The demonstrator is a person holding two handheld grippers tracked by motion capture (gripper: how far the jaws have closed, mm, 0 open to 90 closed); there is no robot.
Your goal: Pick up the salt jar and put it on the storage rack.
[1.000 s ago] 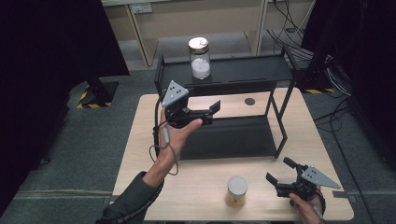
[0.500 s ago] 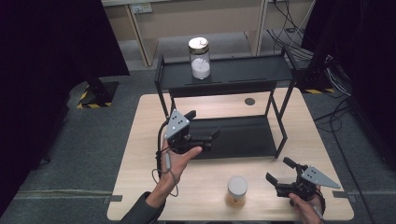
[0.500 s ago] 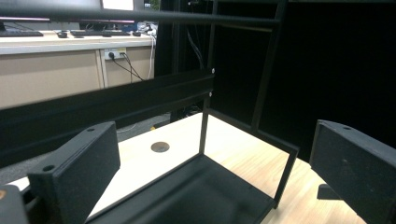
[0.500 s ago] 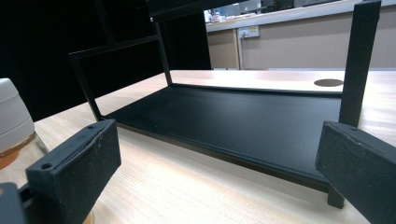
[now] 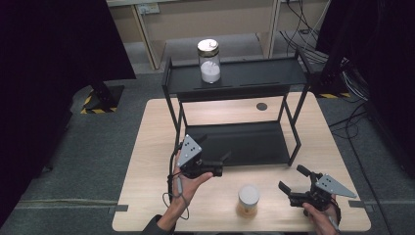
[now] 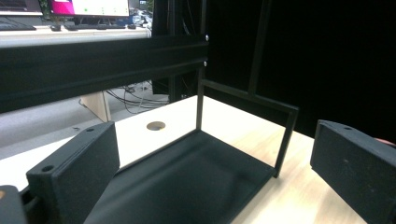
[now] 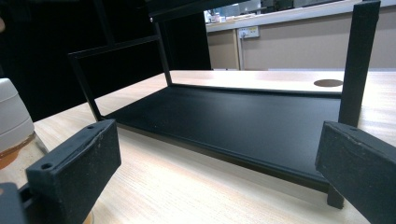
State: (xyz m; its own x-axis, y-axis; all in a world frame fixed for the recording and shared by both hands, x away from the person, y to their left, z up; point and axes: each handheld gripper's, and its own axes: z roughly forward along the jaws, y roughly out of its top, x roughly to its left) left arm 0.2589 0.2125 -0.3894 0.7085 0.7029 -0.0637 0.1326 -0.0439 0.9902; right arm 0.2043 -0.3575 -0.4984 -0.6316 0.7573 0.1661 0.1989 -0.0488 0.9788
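one jar (image 5: pixel 209 61) sits on the rack's top shelf (image 5: pixel 254 76); the second jar (image 5: pixel 248 200) waits untouched between both released hand-held grippers (image 5: pixel 222 164) (image 5: pixel 292 183).

**Jar status**

Small jar (image 5: pixel 248 201) with white lid, amber contents, upright on tabletop (image 5: pixel 147 147) near front edge, between both claws, nearer the right one, untouched. Second, taller glass jar (image 5: pixel 209 61), white powder, upright on the rack's top shelf (image 5: pixel 254 76).
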